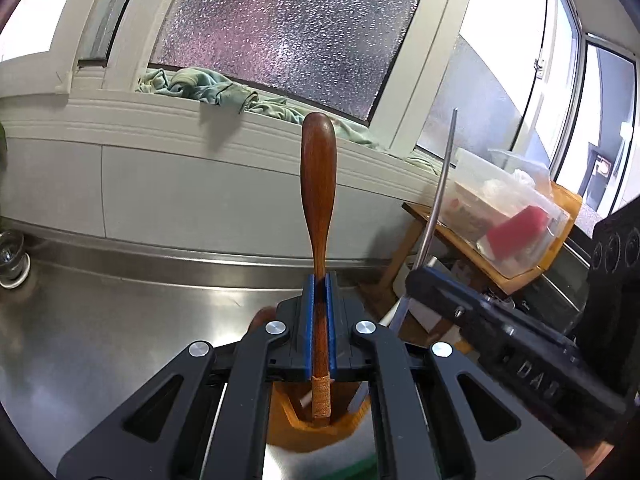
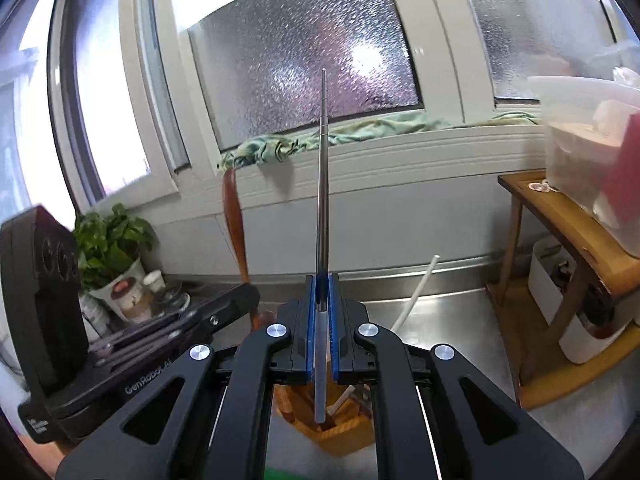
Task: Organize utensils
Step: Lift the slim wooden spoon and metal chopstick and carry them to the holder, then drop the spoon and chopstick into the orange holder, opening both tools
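Clamping tight on a wooden spoon [image 1: 319, 184], the left gripper [image 1: 319, 292] is pinching the thin handle between its blue pads [image 1: 307, 320], so the bowl end is pointing up at centre frame and the cord-wrapped tail is dipping into the wooden utensil holder [image 1: 316, 430] at the bottom centre. That upright hold appears chosen so the spoon can slide straight down into a slot.

In the right wrist view, the right gripper [image 2: 321, 292] is gripping a metal chopstick [image 2: 322, 200] the same way, its jaws narrow around the shaft, the tapered tip standing up against the frosted window [image 2: 304, 44] and the blunt end reaching down into the same holder [image 2: 336, 432] below the fingers. Both tools are being kept vertical, probably because the holder's openings take utensils end-on.

A white chopstick [image 2: 416, 292] is leaning out of the holder toward the right of that view. The holder is resting on the steel counter [image 1: 120, 320]. Farther out, a green cloth [image 1: 208, 88] is lying on the sill at upper centre, a clear plastic tub [image 1: 508, 220] is sitting on a wooden shelf [image 1: 532, 276] at right, and a potted plant [image 2: 112, 240] is standing at left.
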`<control>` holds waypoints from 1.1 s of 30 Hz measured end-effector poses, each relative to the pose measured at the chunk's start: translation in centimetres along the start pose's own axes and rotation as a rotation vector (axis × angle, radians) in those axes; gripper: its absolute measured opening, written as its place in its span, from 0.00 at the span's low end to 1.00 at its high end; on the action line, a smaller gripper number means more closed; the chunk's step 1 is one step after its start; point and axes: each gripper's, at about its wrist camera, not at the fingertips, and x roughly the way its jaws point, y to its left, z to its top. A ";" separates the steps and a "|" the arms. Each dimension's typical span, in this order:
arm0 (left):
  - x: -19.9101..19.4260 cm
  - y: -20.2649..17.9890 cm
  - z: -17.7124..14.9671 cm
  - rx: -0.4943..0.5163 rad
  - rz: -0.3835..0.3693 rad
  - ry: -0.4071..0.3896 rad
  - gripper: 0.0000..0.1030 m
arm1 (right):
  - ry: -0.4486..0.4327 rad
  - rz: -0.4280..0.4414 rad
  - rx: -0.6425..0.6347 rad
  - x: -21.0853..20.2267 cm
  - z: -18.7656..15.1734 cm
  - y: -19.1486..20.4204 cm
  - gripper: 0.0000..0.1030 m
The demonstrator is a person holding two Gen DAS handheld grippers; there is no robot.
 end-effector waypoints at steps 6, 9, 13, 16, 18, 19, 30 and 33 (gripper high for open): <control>1.1 0.6 -0.8 -0.006 -0.027 0.009 0.04 | 0.022 -0.002 -0.009 1.3 -0.8 -0.8 0.05; 1.4 0.8 -1.7 0.011 -0.049 0.017 0.04 | 0.018 0.005 -0.031 1.3 -0.9 -0.8 0.06; 1.1 0.4 -2.9 0.083 -0.071 0.009 0.04 | 0.011 0.026 -0.065 0.9 -1.0 -0.8 0.06; 0.9 0.6 -3.6 0.104 -0.078 0.014 0.04 | 0.008 0.041 -0.072 0.7 -1.3 -0.9 0.06; 0.8 0.7 -3.8 0.117 -0.079 0.021 0.04 | 0.005 0.040 -0.078 0.6 -1.5 -0.9 0.06; 0.8 0.7 -3.8 0.121 -0.079 0.025 0.04 | 0.005 0.041 -0.078 0.5 -1.5 -0.9 0.06; 0.3 0.7 -3.9 0.140 -0.076 0.070 0.05 | 0.036 0.023 -0.072 0.1 -2.1 -1.6 0.09; -0.1 0.5 -3.9 0.143 -0.073 0.073 0.09 | 0.031 0.022 -0.076 -0.4 -1.9 -1.5 0.09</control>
